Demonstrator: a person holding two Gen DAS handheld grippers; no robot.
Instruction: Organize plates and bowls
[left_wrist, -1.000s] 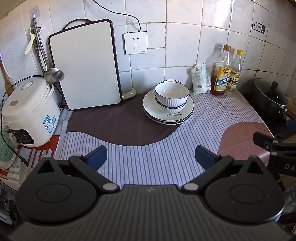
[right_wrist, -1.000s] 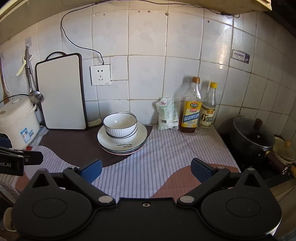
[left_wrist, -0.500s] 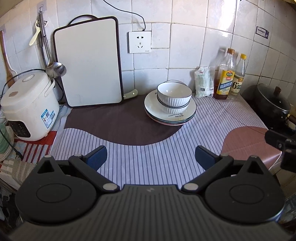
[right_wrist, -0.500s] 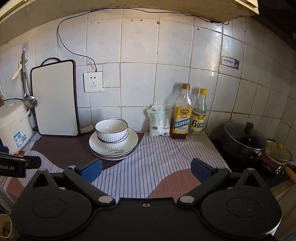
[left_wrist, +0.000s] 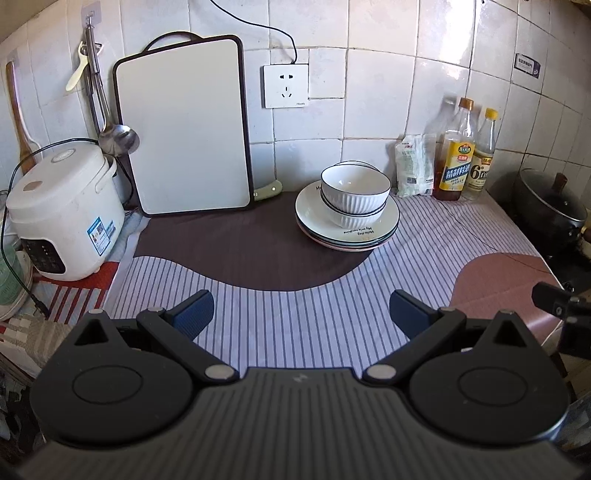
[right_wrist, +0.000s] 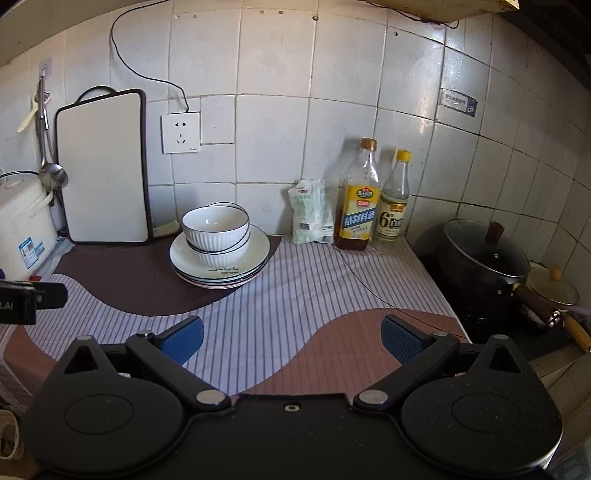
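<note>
We judge the stacking done, since the bowls (left_wrist: 355, 192) sit nested on the piled plates (left_wrist: 347, 229) by the wall (near the bottles (left_wrist: 465, 151)), and with our left gripper (left_wrist: 300, 306) and right gripper (right_wrist: 291, 336) empty, jaws apart, nothing needs grasping next.

Left gripper (left_wrist: 301, 308) with blue-padded fingers spread wide over a striped cloth (left_wrist: 295, 325), two white ribbed bowls (left_wrist: 355, 192) nested on stacked white plates (left_wrist: 347, 230), white cutting board (left_wrist: 184, 129) leaning on tiled wall, white rice cooker (left_wrist: 62, 210) at left, two sauce bottles (left_wrist: 467, 151) at right.
</note>
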